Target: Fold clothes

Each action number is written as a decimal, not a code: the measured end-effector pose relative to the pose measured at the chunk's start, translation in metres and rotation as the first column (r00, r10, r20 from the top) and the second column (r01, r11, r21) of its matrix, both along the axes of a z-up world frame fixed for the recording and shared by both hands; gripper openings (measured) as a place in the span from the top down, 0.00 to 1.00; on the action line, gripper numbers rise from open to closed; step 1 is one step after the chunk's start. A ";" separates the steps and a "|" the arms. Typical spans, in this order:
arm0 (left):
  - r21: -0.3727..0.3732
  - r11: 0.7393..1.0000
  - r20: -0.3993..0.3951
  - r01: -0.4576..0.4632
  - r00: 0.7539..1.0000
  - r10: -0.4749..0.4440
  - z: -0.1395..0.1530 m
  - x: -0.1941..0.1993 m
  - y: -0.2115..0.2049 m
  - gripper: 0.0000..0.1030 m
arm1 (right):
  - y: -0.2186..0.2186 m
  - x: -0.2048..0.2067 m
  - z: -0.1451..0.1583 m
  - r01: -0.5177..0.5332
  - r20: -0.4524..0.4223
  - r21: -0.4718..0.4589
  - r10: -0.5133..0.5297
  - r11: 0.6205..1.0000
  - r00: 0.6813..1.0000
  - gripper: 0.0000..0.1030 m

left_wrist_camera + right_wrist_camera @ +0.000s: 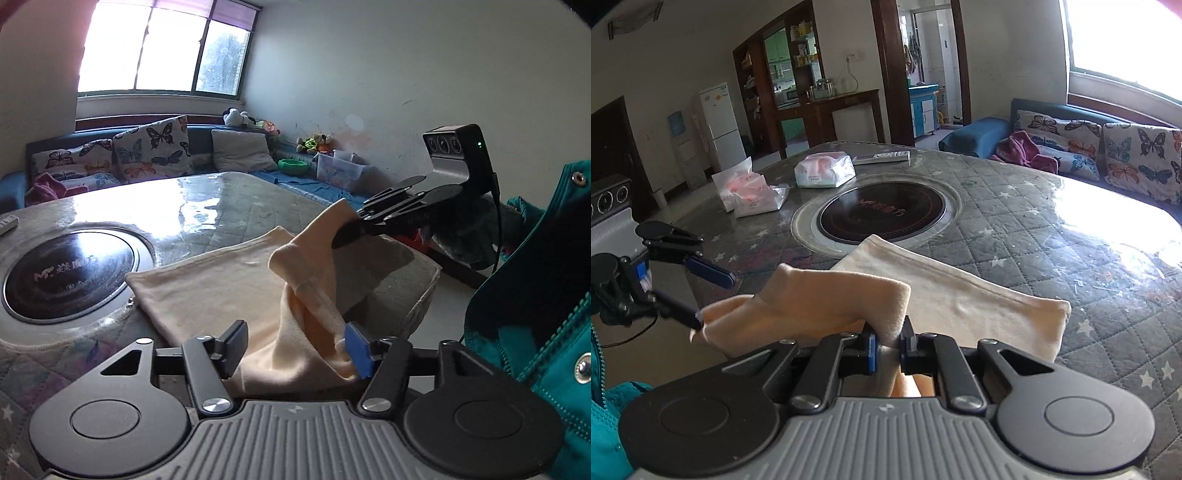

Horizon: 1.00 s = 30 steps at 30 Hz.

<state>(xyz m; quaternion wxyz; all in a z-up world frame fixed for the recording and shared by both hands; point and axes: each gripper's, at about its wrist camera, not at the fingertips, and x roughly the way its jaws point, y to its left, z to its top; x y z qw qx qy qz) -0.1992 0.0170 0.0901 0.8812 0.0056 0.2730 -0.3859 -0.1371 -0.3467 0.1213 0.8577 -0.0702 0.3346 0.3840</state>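
The cloth (964,306) is lying folded on the table (1052,229), just ahead of the right gripper (888,341). It is lying as a long flat band, its long axis running from the gripper's near right toward the cooktop (882,212) ahead and to the left, where its far corner is overlapping the cooktop's pale ring. It is a plain cream fabric, soft and slightly rumpled, with a hemmed edge along the raised part.

The right gripper is pinching a raised fold of the cloth, its jaws standing close together with the fabric squeezed between them; from there a flap is stretching out to the left toward the left gripper (698,295). The left gripper's jaws are standing apart. In the left wrist view the cloth is draping between them and touching the blue pad (358,349) on the right side, while the black finger (234,347) on the left is standing clear of it, so it is not clamping the fabric.

To the right of the cloth the quilted table top is lying open and bright with glare. Beyond the cooktop two tissue packs (825,170) and a remote (881,157) are sitting well apart from the cloth. The cloth's near part is hanging close to the table's near edge, beside the person's teal jacket (546,314).
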 end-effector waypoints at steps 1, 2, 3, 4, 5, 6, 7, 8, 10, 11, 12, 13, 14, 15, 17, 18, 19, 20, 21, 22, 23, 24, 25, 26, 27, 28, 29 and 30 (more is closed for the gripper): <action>-0.006 1.000 0.007 0.004 1.000 -0.004 0.000 -0.002 0.001 0.36 | 0.000 0.000 0.000 0.003 0.001 0.000 -0.003 1.000 1.000 0.90; -0.011 1.000 0.014 0.007 1.000 -0.007 0.000 -0.004 0.001 0.32 | 0.000 0.000 0.000 0.005 0.003 -0.001 -0.005 1.000 1.000 0.90; -0.017 1.000 0.021 0.011 1.000 -0.011 0.000 -0.006 0.002 0.29 | -0.001 0.000 0.000 0.010 0.003 0.003 -0.010 1.000 1.000 0.90; -0.013 1.000 0.026 0.009 1.000 -0.009 -0.001 -0.008 0.002 0.26 | -0.001 0.000 0.000 0.013 0.004 0.006 -0.013 1.000 1.000 0.90; 0.002 1.000 0.030 0.003 1.000 -0.003 -0.003 -0.008 -0.001 0.25 | -0.001 0.001 -0.001 0.016 0.004 0.009 -0.016 1.000 1.000 0.90; 0.023 1.000 0.037 0.001 0.999 -0.002 -0.004 -0.008 -0.004 0.25 | -0.001 0.001 -0.001 0.016 0.006 0.013 -0.016 1.000 1.000 0.90; 0.045 0.999 0.049 -0.002 0.999 0.000 -0.007 -0.008 -0.007 0.25 | -0.001 0.001 -0.002 0.016 0.007 0.014 -0.016 1.000 1.000 0.90; 0.066 0.998 0.064 -0.011 0.998 0.006 -0.009 -0.007 -0.012 0.25 | -0.001 0.000 -0.002 0.015 0.009 0.018 -0.015 1.000 1.000 0.90; 0.081 0.996 0.067 -0.031 0.997 0.026 -0.017 0.001 -0.018 0.25 | -0.001 -0.003 -0.002 0.015 0.017 0.021 -0.016 1.000 1.000 0.90; 0.085 0.995 0.065 -0.041 0.997 0.036 -0.020 0.005 -0.021 0.25 | -0.002 -0.004 -0.002 0.016 0.020 0.022 -0.016 1.000 1.000 0.90; 0.080 0.996 0.057 -0.046 0.997 0.042 -0.024 0.010 -0.023 0.25 | -0.002 -0.005 -0.002 0.015 0.021 0.023 -0.016 1.000 1.000 0.90; 0.069 0.996 0.053 -0.051 0.998 0.047 -0.026 0.014 -0.024 0.25 | -0.002 -0.007 -0.001 0.014 0.023 0.023 -0.015 1.000 1.000 0.90; 0.060 0.997 0.054 -0.057 0.997 0.053 -0.028 0.018 -0.024 0.27 | -0.002 -0.008 -0.001 0.014 0.025 0.021 -0.014 1.000 1.000 0.90; 0.050 0.997 0.057 -0.057 0.997 0.054 -0.029 0.021 -0.025 0.28 | -0.002 -0.010 -0.001 0.013 0.027 0.018 -0.013 1.000 1.000 0.90; 0.020 0.999 0.066 -0.041 0.997 0.040 -0.029 0.025 -0.025 0.55 | -0.002 -0.011 -0.001 0.013 0.030 0.013 -0.014 1.000 0.999 0.90; 0.008 0.999 0.063 -0.036 0.997 0.035 -0.028 0.027 -0.024 0.64 | -0.002 -0.010 -0.001 0.015 0.030 0.011 -0.015 1.000 0.999 0.90; 0.000 0.999 0.062 -0.033 0.998 0.033 -0.027 0.030 -0.023 0.79 | -0.002 -0.009 0.000 0.016 0.030 0.009 -0.016 1.000 0.999 0.90; -0.005 0.999 0.062 -0.039 0.997 0.039 -0.025 0.033 -0.021 0.85 | -0.002 -0.007 0.000 0.017 0.030 0.007 -0.017 1.000 0.999 0.90; -0.016 0.999 0.058 -0.049 0.997 0.050 -0.022 0.038 -0.019 0.85 | -0.002 -0.004 0.001 0.018 0.029 0.006 -0.018 1.000 0.999 0.90; -0.030 0.998 0.053 -0.060 0.997 0.062 -0.018 0.044 -0.017 0.87 | -0.002 0.000 0.002 0.019 0.028 0.005 -0.019 1.000 0.999 0.90; -0.045 0.997 0.049 -0.070 0.996 0.072 -0.014 0.050 -0.014 0.87 | -0.002 0.006 0.003 0.018 0.026 0.008 -0.018 1.000 0.999 0.90; -0.056 0.995 0.049 -0.077 0.996 0.080 -0.010 0.058 -0.013 0.87 | -0.001 0.013 0.005 0.016 0.033 0.002 -0.016 1.000 0.999 0.90; -0.059 0.995 0.052 -0.086 0.995 0.089 -0.006 0.066 -0.012 0.87 | 0.001 0.023 0.006 0.015 0.036 -0.002 -0.015 1.000 0.999 0.90; -0.057 0.994 0.054 -0.095 0.994 0.098 -0.003 0.076 -0.012 0.87 | 0.003 0.033 0.007 0.014 0.038 -0.005 -0.014 1.000 0.999 0.90; -0.051 0.993 0.050 -0.104 0.993 0.107 -0.001 0.087 -0.014 0.87 | 0.005 0.043 0.008 0.013 0.040 -0.008 -0.013 1.000 0.999 0.90; -0.042 0.992 0.045 -0.117 0.992 0.119 -0.001 0.098 -0.016 0.87 | 0.007 0.053 0.007 0.012 0.047 -0.019 -0.012 1.000 0.999 0.90; -0.032 0.990 0.037 -0.135 0.990 0.136 -0.003 0.111 -0.018 0.87 | 0.010 0.062 0.007 0.012 0.056 -0.031 -0.010 0.999 0.998 0.90; -0.023 0.988 0.011 -0.153 0.988 0.153 -0.007 0.124 -0.020 0.87 | 0.016 0.083 0.002 0.018 0.047 -0.041 -0.016 0.999 0.999 0.90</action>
